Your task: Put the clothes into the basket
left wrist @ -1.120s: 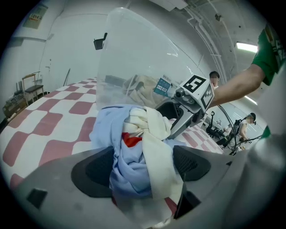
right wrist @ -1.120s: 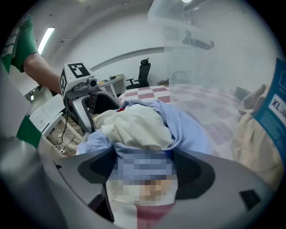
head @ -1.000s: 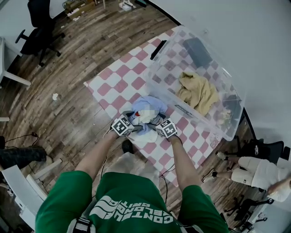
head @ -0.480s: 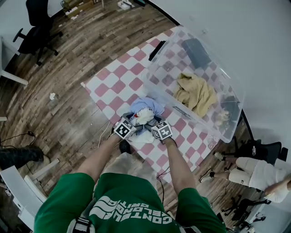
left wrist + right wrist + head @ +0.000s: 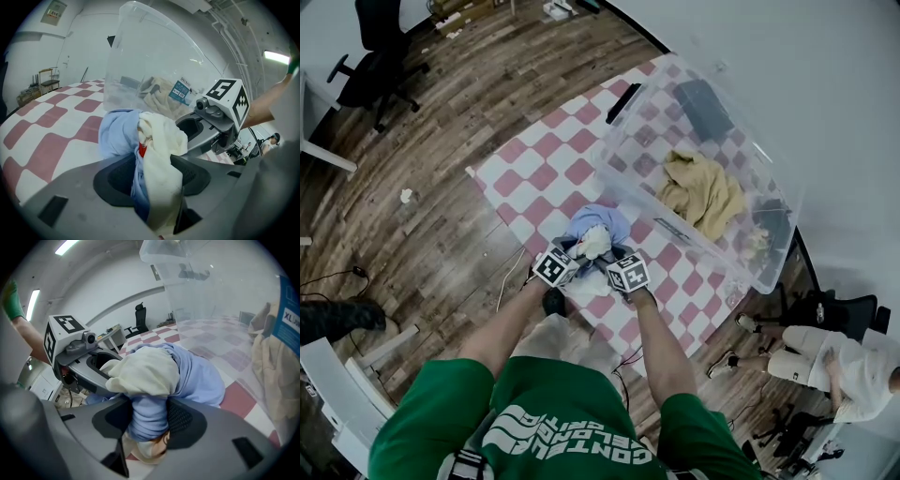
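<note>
Two grippers clamp a clothes bundle beside the bin

The left gripper (image 5: 157, 183) and the right gripper (image 5: 149, 422), their jaws just closed inward, both pinch the bundle of clothes (image 5: 596, 230), a light-blue garment wrapped with a cream one. The bundle rests on the red-and-white checked cloth (image 5: 546, 155), just outside the near wall of the clear plastic storage bin (image 5: 649, 131). Inside the bin lies a yellow garment (image 5: 705, 195).

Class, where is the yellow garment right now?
In the head view, the yellow garment lies inside the clear basket, right of centre, beyond the blue bundle on the checked cloth.
</note>
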A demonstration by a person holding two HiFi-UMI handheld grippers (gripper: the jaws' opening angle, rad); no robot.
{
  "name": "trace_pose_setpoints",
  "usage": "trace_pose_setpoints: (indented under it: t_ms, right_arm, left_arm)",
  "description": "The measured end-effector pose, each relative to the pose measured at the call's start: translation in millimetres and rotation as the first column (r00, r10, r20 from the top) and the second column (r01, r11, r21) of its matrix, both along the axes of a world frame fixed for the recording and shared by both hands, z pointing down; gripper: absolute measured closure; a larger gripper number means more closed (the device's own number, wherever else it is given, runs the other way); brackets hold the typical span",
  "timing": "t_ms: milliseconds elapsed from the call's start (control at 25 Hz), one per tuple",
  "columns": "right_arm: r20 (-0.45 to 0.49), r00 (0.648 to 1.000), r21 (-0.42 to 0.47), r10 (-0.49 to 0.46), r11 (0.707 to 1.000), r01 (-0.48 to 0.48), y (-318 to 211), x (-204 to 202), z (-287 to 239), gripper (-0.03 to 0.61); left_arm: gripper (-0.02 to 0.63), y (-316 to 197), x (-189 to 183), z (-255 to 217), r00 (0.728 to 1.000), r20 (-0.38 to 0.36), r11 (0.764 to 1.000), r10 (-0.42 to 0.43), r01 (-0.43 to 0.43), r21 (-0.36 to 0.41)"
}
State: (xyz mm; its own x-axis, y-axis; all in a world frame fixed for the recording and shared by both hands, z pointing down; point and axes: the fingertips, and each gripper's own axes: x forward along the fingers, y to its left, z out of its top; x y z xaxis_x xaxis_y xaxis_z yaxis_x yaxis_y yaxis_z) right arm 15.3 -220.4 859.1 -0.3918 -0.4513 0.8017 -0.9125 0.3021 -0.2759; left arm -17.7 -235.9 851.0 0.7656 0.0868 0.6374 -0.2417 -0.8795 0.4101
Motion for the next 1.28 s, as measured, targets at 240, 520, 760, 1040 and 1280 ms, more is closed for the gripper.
trace_pose_setpoints:
  t_ms: [240, 520, 760, 1040, 1280]
  right_arm:
    - [-0.004, 1.0, 0.035, -0.005, 0.999, 0.005, 7.9, -9.3, -13.9, 0.368]
    - [-0.038, 0.999, 0.141, -0.013, 0.99, 0.018, 1.1, -13.9, -54.8, 0.371]
    - [-0.081, 0.996, 0.246, -0.042, 0.967, 0.06, -0.8, -23.1, -99.1, 0.371]
    - [-0.094, 0.995, 0.368, -0.042, 0.927, 0.074, -7.5, -39.5, -153.9, 0.371]
    - [-0.108, 0.992, 0.46, -0.065, 0.881, 0.108, -17.2, -51.0, -202.7, 0.371]
  left_arm:
    - [0.399, 9.0, -8.6, -11.8, 1.0, -0.017, 1.0, 0.004, -0.004, 0.008]
    - [0.403, 2.9, -13.6, -52.8, 0.994, -0.099, 0.996, -0.057, 0.062, 0.057]
    - [0.403, 3.1, -24.1, -95.4, 0.98, -0.175, 0.986, -0.093, 0.116, 0.121]
    - [0.403, -3.2, -40.3, -149.8, 0.973, -0.223, 0.966, -0.058, 0.111, 0.233]
    - [0.403, -11.8, -52.1, -198.1, 0.961, -0.271, 0.94, -0.062, 0.147, 0.308]
